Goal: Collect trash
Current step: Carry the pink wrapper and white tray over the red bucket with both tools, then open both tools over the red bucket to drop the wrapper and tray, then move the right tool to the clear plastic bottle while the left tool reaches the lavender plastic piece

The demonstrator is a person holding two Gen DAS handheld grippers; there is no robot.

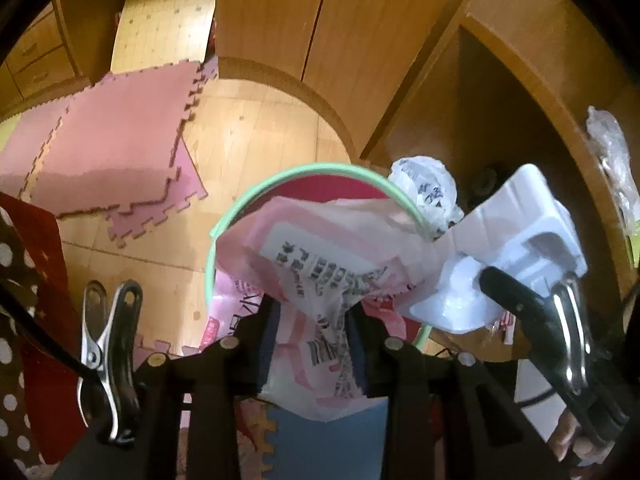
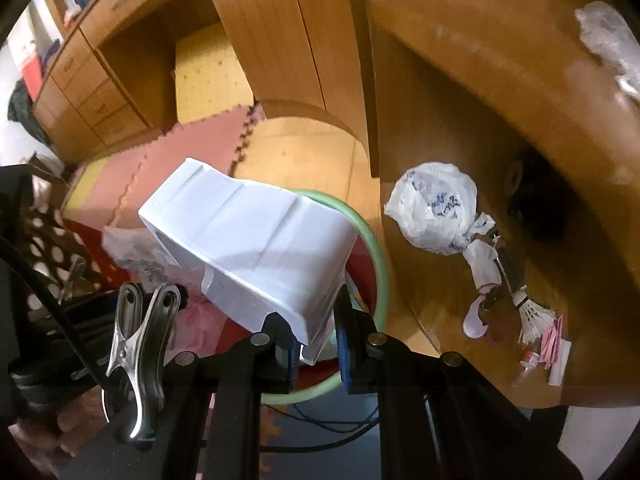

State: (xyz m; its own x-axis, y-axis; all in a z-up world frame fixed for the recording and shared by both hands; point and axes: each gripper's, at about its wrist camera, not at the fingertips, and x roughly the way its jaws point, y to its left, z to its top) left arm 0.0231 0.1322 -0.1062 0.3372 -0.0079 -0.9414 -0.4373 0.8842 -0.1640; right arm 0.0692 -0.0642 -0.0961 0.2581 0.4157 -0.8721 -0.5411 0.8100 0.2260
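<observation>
Both claws hang over the green-rimmed bin (image 1: 280, 176) beside the desk edge: left gripper (image 1: 312, 336) pinches the pink wrapper (image 1: 320, 248), right gripper (image 2: 316, 344) the white tray (image 2: 248, 236). Release only once well inside the rim.

We see both wrist views looking steeply down, close over the green-rimmed bin (image 1: 320, 168) (image 2: 372, 236), which they share.

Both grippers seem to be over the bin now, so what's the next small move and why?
Probably open both grippers. The left gripper holds the pink wrapper and the right gripper the white plastic tray, both above the green-rimmed bin, so both should drop in.
</observation>
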